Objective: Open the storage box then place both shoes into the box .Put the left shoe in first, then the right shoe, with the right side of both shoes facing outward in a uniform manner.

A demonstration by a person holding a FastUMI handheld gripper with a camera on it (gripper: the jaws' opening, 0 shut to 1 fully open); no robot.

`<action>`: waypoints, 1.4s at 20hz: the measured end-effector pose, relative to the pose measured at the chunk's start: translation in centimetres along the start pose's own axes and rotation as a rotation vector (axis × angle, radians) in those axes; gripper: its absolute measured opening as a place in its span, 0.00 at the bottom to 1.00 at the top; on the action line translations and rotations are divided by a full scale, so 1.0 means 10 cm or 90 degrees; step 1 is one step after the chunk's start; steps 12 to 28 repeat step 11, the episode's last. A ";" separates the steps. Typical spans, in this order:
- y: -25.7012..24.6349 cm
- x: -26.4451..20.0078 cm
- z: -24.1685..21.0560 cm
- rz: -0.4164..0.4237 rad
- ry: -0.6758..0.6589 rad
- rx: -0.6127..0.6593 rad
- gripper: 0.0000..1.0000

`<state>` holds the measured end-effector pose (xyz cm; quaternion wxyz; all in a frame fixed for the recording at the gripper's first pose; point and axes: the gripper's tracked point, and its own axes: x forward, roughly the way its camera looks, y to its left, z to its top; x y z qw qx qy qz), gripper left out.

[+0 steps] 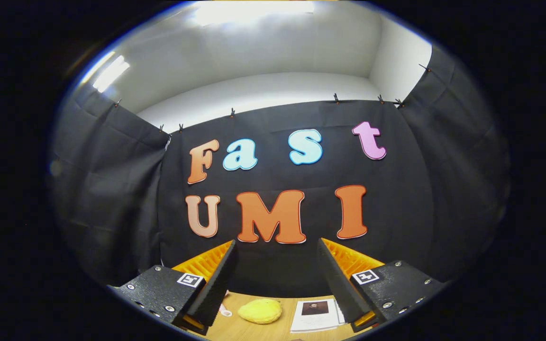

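Fingers (229,274) standing wide apart, holding nothing, aiming level at the booth's cloth wall (112,189) rather than down. Wooden table (273,331) showing low between them. Neither box nor shoes are in sight; I cannot tell which way they lie. Yellow soft object (259,311) and printed paper (314,315) sitting between the fingers.

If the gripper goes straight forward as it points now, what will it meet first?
The open gripper points level at the black cloth wall, so probably that, though depth is unclear. The wooden table, yellow object and printed sheet lie below that line.
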<state>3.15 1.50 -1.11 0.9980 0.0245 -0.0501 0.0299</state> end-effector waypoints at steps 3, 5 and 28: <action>0.00 -0.01 -0.03 0.002 0.007 0.002 0.98; -0.01 0.00 -0.05 0.002 0.011 0.008 0.98; -0.07 -0.12 -0.11 0.000 0.023 0.009 0.98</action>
